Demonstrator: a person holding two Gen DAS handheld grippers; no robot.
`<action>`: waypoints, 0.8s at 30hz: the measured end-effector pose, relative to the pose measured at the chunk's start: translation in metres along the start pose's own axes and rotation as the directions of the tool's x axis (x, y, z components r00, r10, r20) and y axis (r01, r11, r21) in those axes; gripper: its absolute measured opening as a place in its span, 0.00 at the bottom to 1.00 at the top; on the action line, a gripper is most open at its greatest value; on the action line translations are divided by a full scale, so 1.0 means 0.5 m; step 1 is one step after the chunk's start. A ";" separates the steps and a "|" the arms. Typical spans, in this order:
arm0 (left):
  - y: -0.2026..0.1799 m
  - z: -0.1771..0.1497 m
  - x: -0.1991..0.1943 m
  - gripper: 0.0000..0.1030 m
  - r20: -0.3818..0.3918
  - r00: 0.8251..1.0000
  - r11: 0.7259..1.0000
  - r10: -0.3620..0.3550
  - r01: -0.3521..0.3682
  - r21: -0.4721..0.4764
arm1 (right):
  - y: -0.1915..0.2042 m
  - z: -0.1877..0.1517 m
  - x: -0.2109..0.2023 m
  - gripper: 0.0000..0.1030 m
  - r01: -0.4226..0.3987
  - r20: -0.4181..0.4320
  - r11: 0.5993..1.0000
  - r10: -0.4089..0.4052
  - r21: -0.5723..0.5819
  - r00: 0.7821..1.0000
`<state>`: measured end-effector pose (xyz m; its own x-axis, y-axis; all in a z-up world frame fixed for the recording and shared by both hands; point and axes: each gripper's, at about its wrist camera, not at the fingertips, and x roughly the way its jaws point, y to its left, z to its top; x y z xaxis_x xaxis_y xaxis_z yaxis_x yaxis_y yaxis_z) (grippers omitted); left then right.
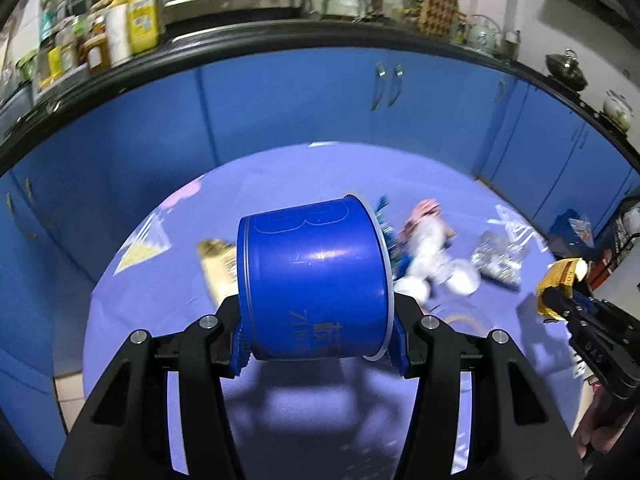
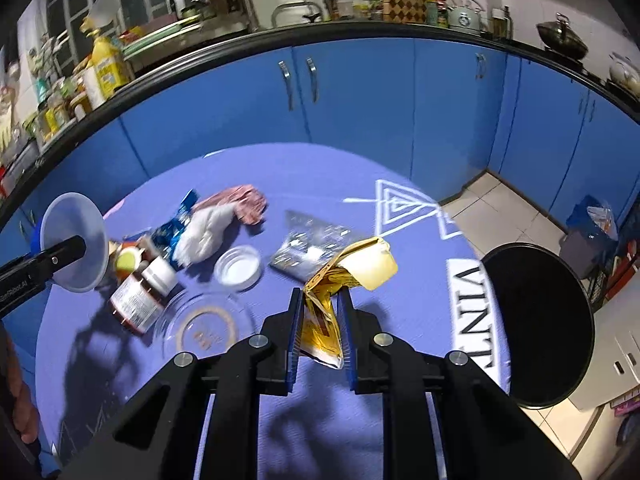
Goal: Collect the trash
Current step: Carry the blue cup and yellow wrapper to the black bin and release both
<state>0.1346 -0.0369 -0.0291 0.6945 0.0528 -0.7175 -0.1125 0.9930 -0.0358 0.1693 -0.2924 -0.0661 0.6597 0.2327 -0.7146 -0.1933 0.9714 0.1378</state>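
A: Entry, both arms loaded. Left gripper (image 1: 318, 336) was clamped on the blue cup (image 1: 314, 280), one finger pad on each side of its wall, near the base on one side and the white rim on the other. The cup lay on its side between the fingers, mouth toward the right finger.

B: Why sideways?

A: My reading: the pads span the wall where it is stiffest, and the tilt would let it be tipped out over a bin. Judgement only.

B: Right side?

A: Right gripper (image 2: 318, 324) was pinching the yellow wrapper (image 2: 340, 280). The crumpled lower part sat between the pads; the flap stuck out beyond the fingertips, off the purple table (image 2: 360, 168). Grip low on the foil probably kept the loose end from folding into the fingers.

B: Where was the bin?

A: A round black bin (image 2: 540, 324) stood on the floor to the right of the right fingers, just past the table edge. Likely the target; the wrapper was not yet over it.

B: Remaining trash?

A: Ahead and left of the right fingers: a small clear dish (image 2: 238, 266), a silvery packet (image 2: 304, 250), white crumpled tissue (image 2: 206, 236) touching a pink wrapper (image 2: 244, 204), a brown pill bottle (image 2: 138, 300) lying on its side. A clear lid (image 2: 204, 328) lay just left of the fingers.

B: Progress?

A: Early to middle, I judged; most items were on the table.
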 end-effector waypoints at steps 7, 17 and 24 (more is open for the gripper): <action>-0.088 0.043 0.009 0.52 0.015 0.997 0.995 -0.075 0.074 0.062 | -0.075 0.024 -0.014 0.17 0.040 0.040 0.998 -0.041 0.048 0.998; -0.272 0.086 0.021 0.52 0.007 0.982 0.967 -0.189 0.184 0.178 | -0.196 0.033 -0.033 0.17 0.152 0.069 0.984 -0.159 0.094 0.985; -0.379 0.107 0.024 0.52 0.019 0.973 0.946 -0.230 0.219 0.238 | -0.281 0.025 -0.027 0.20 0.208 0.042 0.969 -0.215 0.136 0.976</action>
<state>0.2022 -0.2190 0.0061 0.7153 -0.1754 -0.6764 0.2149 0.9763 -0.0259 0.1968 -0.4315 -0.0674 0.7154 0.0200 -0.6984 0.0483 0.9958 0.0781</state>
